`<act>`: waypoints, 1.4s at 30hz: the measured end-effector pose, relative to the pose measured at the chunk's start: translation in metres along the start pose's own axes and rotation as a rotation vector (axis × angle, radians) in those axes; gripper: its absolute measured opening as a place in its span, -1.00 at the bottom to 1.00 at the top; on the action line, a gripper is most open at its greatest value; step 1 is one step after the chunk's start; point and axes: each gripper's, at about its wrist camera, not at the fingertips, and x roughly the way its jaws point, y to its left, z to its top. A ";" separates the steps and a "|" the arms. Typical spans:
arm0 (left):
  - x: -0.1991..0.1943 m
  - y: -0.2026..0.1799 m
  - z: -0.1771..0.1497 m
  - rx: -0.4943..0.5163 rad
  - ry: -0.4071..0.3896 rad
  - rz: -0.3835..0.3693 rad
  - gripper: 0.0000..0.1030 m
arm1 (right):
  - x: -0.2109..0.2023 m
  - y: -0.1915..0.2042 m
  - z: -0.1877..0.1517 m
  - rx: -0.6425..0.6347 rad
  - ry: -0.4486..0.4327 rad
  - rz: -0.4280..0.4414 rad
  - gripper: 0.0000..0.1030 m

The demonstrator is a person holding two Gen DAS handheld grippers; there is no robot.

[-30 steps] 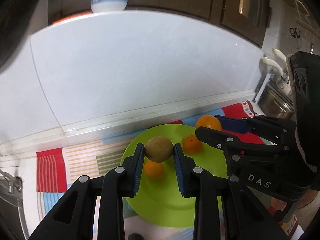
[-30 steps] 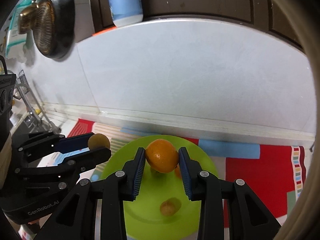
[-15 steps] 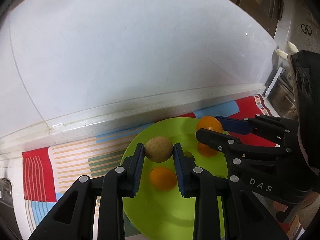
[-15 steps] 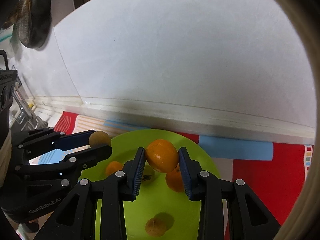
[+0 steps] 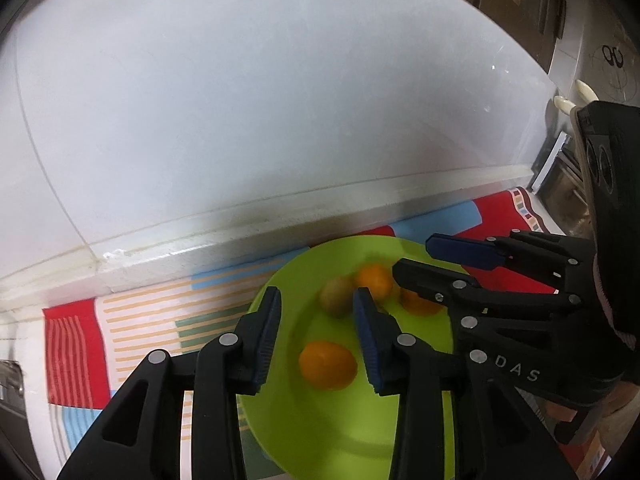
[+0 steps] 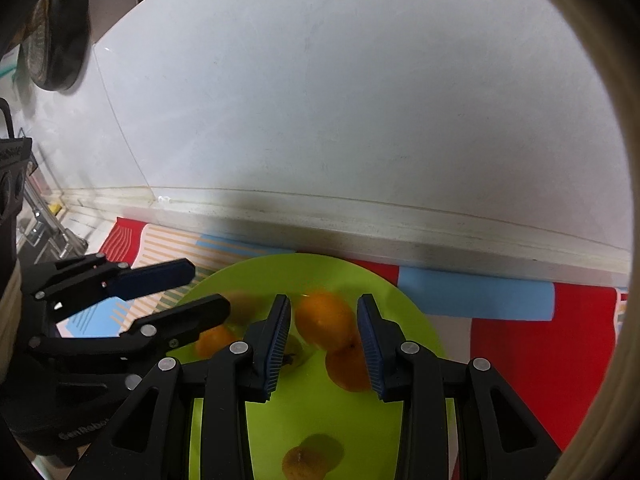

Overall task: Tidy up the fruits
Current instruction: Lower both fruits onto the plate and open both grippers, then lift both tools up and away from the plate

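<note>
A lime-green plate lies on a striped mat and holds several fruits. In the left wrist view my left gripper is open above it; a brown-green kiwi, blurred, sits on the plate just past the fingertips, with oranges around it. In the right wrist view my right gripper is open; a blurred orange lies between the fingers, free of the pads, beside another orange. More oranges lie on the plate.
A white tiled wall and its ledge stand right behind the plate. The red, blue and striped mat covers the counter. Metal kitchenware stands at the far left, a dark pan hangs above.
Both grippers have opened over the plate. The kiwi has dropped from the left gripper and the orange from the right gripper; both now blur on the plate.
</note>
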 end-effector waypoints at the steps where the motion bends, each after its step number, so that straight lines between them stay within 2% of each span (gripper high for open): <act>1: -0.003 -0.001 0.000 0.004 -0.007 0.009 -0.28 | -0.002 0.000 0.000 0.002 -0.003 -0.002 -0.31; 6: -0.024 -0.007 -0.001 0.029 -0.050 0.041 -0.28 | -0.016 -0.001 0.000 0.016 -0.023 -0.005 -0.30; 12: -0.054 -0.009 -0.007 0.013 -0.088 0.048 -0.28 | -0.042 0.003 -0.004 0.013 -0.055 -0.017 -0.29; 17: -0.081 -0.011 -0.014 -0.009 -0.116 0.045 -0.20 | -0.067 0.011 -0.010 0.013 -0.088 -0.025 -0.29; 20: -0.098 -0.013 -0.020 -0.009 -0.135 0.050 -0.12 | -0.083 0.017 -0.018 0.009 -0.113 -0.022 -0.17; 30: -0.153 -0.030 -0.038 0.018 -0.194 0.077 0.02 | -0.142 0.039 -0.040 -0.008 -0.186 -0.022 -0.16; 37: -0.181 -0.043 -0.052 0.030 -0.223 0.081 0.10 | -0.172 0.043 -0.062 -0.016 -0.220 -0.039 -0.15; 39: -0.187 -0.045 -0.056 0.029 -0.229 0.087 0.14 | -0.178 0.044 -0.066 -0.013 -0.225 -0.039 -0.03; 42: -0.194 -0.046 -0.063 0.018 -0.228 0.088 0.16 | -0.190 0.047 -0.073 -0.008 -0.234 -0.046 -0.03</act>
